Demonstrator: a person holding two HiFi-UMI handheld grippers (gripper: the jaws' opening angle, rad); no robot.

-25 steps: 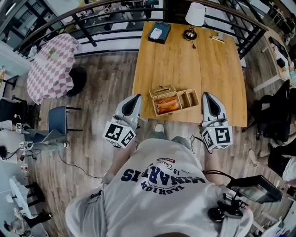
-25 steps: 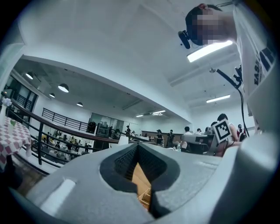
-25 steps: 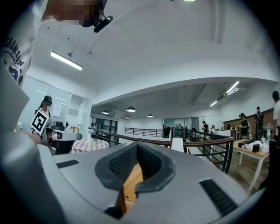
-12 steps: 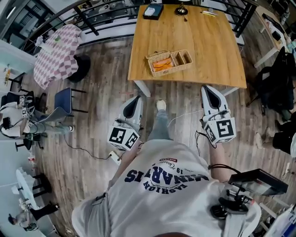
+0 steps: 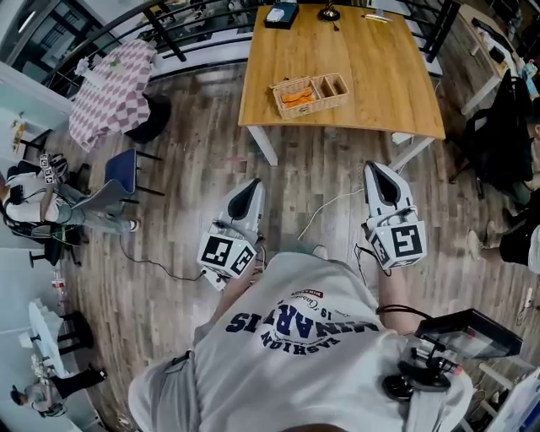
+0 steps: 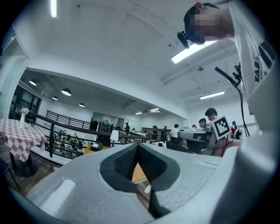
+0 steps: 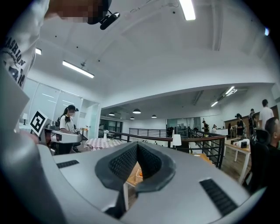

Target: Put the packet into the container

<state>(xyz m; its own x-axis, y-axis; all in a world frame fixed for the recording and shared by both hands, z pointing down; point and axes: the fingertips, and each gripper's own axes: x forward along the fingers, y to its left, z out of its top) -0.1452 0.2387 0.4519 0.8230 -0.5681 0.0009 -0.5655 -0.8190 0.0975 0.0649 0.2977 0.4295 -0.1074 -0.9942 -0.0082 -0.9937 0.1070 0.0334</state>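
A wicker basket (image 5: 325,85) with compartments stands on the wooden table (image 5: 371,76) at the top of the head view. An orange packet (image 5: 296,96) lies in its left compartment. Both grippers hang over the wooden floor, well short of the table's near edge. My left gripper (image 5: 251,187) is shut with nothing in it, and my right gripper (image 5: 377,171) is shut and empty too. In the left gripper view (image 6: 137,146) and the right gripper view (image 7: 137,145) the jaw tips meet, level, pointing toward the distant table.
A round table with a checkered cloth (image 5: 114,89) and a blue chair (image 5: 118,181) stand at the left. A white cable (image 5: 325,211) trails over the floor between the grippers. A dark box (image 5: 280,14) sits at the table's far edge. A black bag (image 5: 498,135) is at the right.
Both grippers have drawn back from the table together, from its near edge to over the floor. The table and basket now sit farther up the head view. Jaws stay shut.
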